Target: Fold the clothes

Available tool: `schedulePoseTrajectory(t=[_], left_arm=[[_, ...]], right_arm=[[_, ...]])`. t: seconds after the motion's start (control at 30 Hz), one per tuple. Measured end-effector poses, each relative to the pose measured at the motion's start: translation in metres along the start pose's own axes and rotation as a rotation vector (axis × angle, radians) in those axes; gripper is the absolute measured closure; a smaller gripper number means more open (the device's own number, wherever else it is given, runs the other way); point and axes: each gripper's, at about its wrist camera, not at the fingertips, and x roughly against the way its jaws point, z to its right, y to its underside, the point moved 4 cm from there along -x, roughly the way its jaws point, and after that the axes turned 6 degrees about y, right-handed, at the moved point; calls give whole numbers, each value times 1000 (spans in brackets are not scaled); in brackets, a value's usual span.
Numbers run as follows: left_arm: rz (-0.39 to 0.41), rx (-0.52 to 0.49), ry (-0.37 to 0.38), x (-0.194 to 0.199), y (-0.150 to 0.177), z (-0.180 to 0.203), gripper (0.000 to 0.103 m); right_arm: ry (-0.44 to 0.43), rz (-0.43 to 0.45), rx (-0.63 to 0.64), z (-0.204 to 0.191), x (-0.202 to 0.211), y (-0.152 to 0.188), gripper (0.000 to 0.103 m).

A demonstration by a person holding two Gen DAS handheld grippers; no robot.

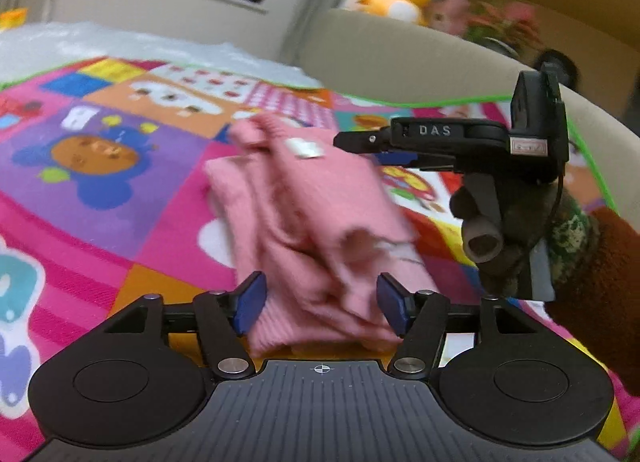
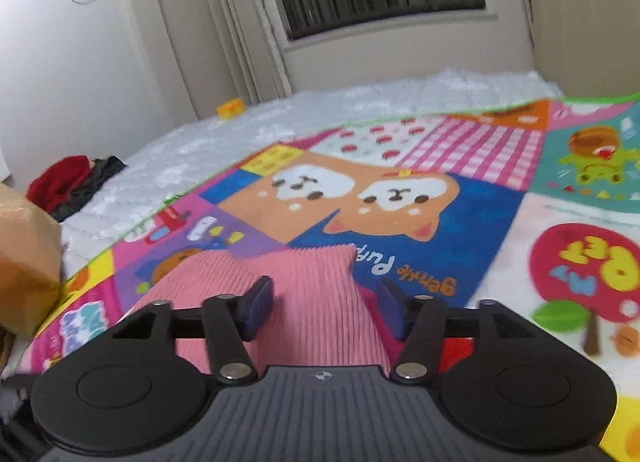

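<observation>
Pink sweater [image 1: 304, 222] lies bunched up on the bright cartoon blanket [image 1: 100, 166] that covers the bed, about in the middle of the blanket. It has soft ribs and a small white tag [image 1: 306, 149] near its top. In the left wrist view, the left gripper [image 1: 320, 304] is open, with its two blue pads on each side of the sweater's near end; the cloth sits between them, but they are not squeezing it. The picture is blurry there. The right gripper [image 1: 352, 141] shows in the same view, reaching in from the blanket's right edge, lying flat and level just above the sweater's far part. A gloved hand [image 1: 516, 238] holds its handle from below, with a brown sleeve [image 1: 604, 294] behind it. In the right wrist view, the right gripper [image 2: 326, 308] is open too, and a ribbed corner of the sweater [image 2: 304, 302] lies between its blue pads. A brown cardboard box [image 2: 24, 262] stands at the blanket's left edge, but what is in it cannot be seen.
</observation>
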Motion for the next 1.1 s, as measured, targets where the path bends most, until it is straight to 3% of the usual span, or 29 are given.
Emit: schedulePoseTrajectory(t=[0.03, 0.13, 0.23, 0.33, 0.53, 0.63, 0.77, 0.87, 1.03, 1.1], left_arm=[[17, -17, 16, 7, -4, 4, 34], [68, -69, 66, 28, -17, 17, 28], [114, -121, 84, 22, -48, 22, 28], [53, -103, 53, -11, -49, 5, 28], [-98, -45, -22, -85, -42, -36, 34], [-84, -71, -38, -83, -34, -39, 34], [-80, -64, -46, -77, -30, -40, 29], [-80, -56, -52, -72, -28, -41, 27], [-82, -46, -60, -65, -24, -42, 25], [-86, -56, -61, -65, -22, -41, 24]], right_arm=[[1, 27, 25, -2, 15, 8, 25], [30, 69, 165, -16, 47, 34, 25], [60, 112, 340, -42, 64, 47, 25], [28, 141, 440, -70, 64, 46, 25], [-38, -59, 474, -87, 5, 68, 23], [-45, -37, 487, -89, 7, 71, 22], [-88, -14, 395, -77, 35, 62, 18], [-37, 19, 318, -59, 54, 59, 6], [132, -102, 341, -34, 29, 80, 5], [127, -111, 330, -34, 25, 82, 5]])
